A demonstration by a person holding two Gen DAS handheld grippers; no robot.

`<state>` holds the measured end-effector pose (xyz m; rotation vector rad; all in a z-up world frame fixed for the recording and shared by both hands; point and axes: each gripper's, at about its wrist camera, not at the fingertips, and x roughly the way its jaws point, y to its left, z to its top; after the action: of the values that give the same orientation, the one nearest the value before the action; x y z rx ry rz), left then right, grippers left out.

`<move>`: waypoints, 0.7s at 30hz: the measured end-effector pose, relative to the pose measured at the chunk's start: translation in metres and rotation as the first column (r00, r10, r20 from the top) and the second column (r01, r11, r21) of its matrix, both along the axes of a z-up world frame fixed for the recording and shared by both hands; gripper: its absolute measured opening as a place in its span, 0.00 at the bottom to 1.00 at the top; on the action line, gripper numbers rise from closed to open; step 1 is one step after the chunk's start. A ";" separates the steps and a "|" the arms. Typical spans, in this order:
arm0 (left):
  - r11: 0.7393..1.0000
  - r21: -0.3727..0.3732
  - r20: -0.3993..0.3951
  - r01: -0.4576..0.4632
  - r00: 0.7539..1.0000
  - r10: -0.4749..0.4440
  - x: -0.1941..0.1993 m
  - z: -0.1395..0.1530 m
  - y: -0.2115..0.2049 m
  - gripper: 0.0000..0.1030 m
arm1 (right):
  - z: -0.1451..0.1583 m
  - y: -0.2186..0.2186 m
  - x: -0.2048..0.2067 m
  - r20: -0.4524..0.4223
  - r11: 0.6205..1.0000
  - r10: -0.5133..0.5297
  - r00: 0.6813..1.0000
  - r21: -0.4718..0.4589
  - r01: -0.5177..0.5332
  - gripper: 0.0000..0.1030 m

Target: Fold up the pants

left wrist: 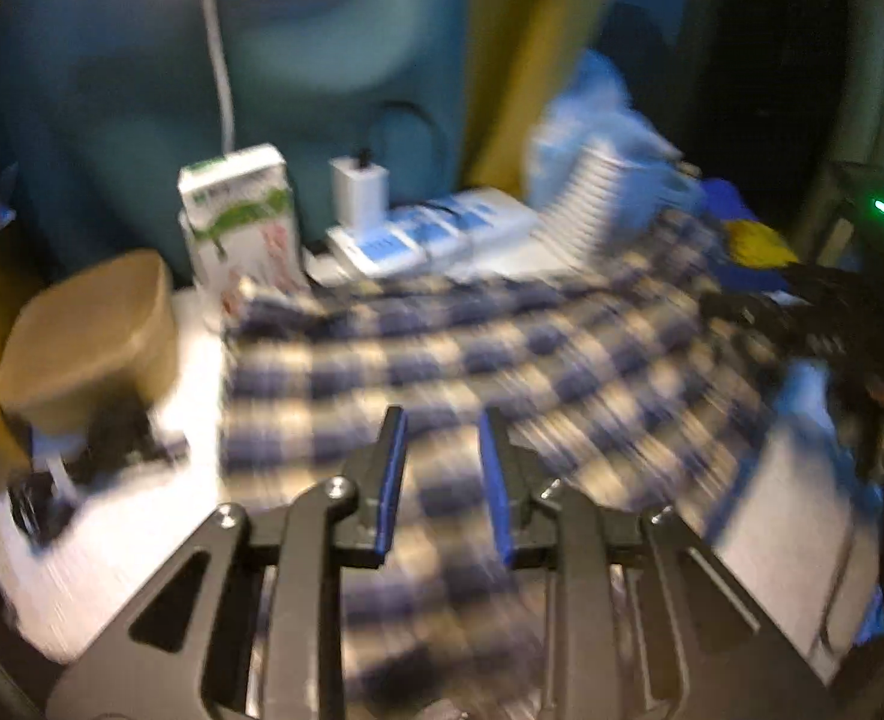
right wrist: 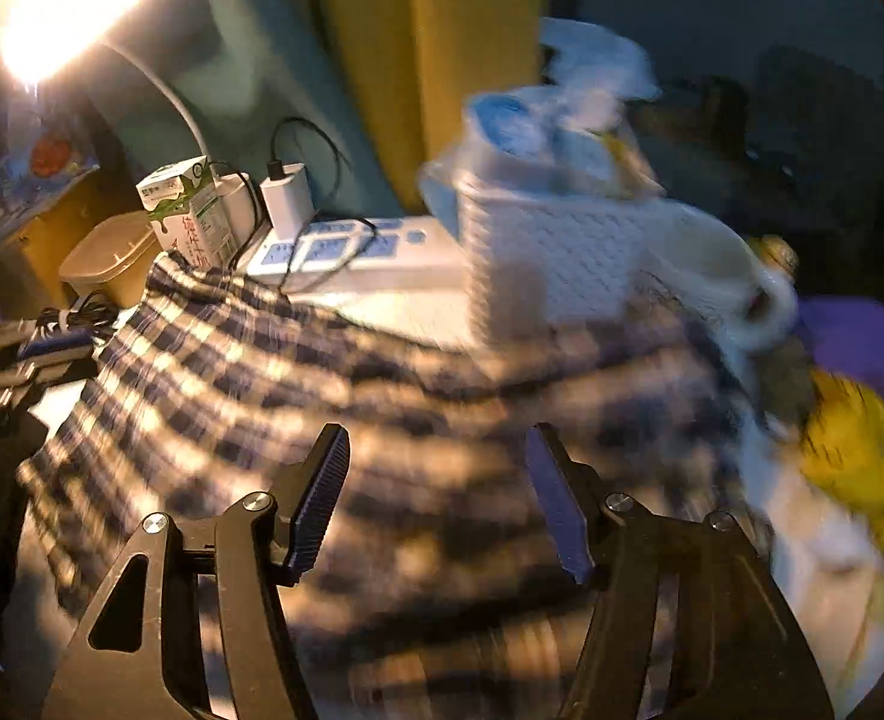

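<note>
The left wrist view looks forward and steeply down along the left claw [left wrist: 442, 456] from close above the plaid pants [left wrist: 442, 348], with the milk carton [left wrist: 241, 222] ahead to its left. The right wrist view looks likewise along the right claw [right wrist: 436, 474], near the same cloth, the white basket [right wrist: 556, 258] ahead to its right. Both of the 2 views share the pants, carton, power strip [left wrist: 436, 234] and white charger [left wrist: 359, 189].

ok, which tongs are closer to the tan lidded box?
Left. The left tongs hover over the plaid pants just beside the tan box; the right tongs are farther along the pants, toward the white basket.
</note>
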<state>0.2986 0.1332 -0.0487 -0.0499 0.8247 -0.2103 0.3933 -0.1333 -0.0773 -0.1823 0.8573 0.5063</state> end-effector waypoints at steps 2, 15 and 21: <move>0.998 -0.013 -0.004 0.057 0.998 -0.057 -0.016 -0.009 -0.029 0.26 | 0.000 -0.024 -0.017 -0.007 0.999 -0.037 0.999 0.007 0.037 0.63; 0.990 0.100 -0.129 0.102 0.988 -0.088 -0.024 -0.072 -0.096 0.40 | -0.029 -0.071 -0.073 -0.078 0.995 -0.089 0.993 0.045 0.093 0.63; 0.991 0.081 -0.098 0.102 0.991 -0.094 -0.035 -0.079 -0.099 0.07 | -0.034 -0.078 -0.077 -0.088 0.994 -0.096 0.991 0.050 0.101 0.64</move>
<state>0.2638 0.0342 -0.1276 0.0623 0.9297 -0.2659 0.3162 -0.2118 -0.1116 -0.0686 0.9305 0.4464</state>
